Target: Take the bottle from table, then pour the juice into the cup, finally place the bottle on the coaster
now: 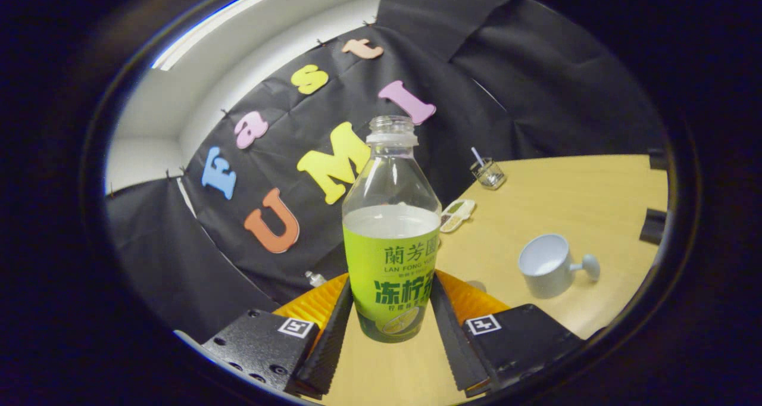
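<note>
Presently the gripper (pixel 390 311) has its two fingers closed against the lower sides of a clear plastic bottle with a green label (pixel 390 239), uncapped and roughly half full of pale liquid, held upright between them over the light wooden table (pixel 571 197). A white cup with a knobbed handle (pixel 546 266) stands on the table ahead and to the right, well apart from the bottle. Beyond the cup, near the black cloth wall, sits a small glass jar with a straw (pixel 488 172), and closer a flat oval white dish (pixel 457 214).
</note>
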The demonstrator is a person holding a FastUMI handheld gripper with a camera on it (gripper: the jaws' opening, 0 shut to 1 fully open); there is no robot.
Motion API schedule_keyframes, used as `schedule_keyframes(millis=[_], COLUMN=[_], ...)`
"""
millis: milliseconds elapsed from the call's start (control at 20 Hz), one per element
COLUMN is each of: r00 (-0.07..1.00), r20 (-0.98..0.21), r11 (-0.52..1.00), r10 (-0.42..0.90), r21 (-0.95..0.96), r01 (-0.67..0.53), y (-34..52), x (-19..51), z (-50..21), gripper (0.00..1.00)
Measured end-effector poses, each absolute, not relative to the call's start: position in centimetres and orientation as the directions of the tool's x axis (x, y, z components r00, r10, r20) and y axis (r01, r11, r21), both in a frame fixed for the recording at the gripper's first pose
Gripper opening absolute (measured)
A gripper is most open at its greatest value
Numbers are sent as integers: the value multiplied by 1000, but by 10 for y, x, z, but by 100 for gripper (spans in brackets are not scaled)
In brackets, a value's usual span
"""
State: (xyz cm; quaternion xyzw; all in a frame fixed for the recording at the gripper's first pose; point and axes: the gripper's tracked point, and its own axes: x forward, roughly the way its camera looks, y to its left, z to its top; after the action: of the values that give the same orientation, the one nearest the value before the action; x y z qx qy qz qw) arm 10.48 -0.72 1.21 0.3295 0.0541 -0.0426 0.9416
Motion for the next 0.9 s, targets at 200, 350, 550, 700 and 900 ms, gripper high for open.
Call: schedule_keyframes(millis=[200,350,550,700,900], r00=[986,978,959,946,945], r20=[-133,-142,-203,-234,-249], r11=[883,931,958,965,973], r10=[-105,-152,-198,-224,-210], r21=[443,312,169,80,40], r01=[154,190,234,248,227], y=[5,7,1,-8,-17], x=[124,147,180,199,225], z=[11,1,-23,-41,-58], gripper=[78,78,79,79,79])
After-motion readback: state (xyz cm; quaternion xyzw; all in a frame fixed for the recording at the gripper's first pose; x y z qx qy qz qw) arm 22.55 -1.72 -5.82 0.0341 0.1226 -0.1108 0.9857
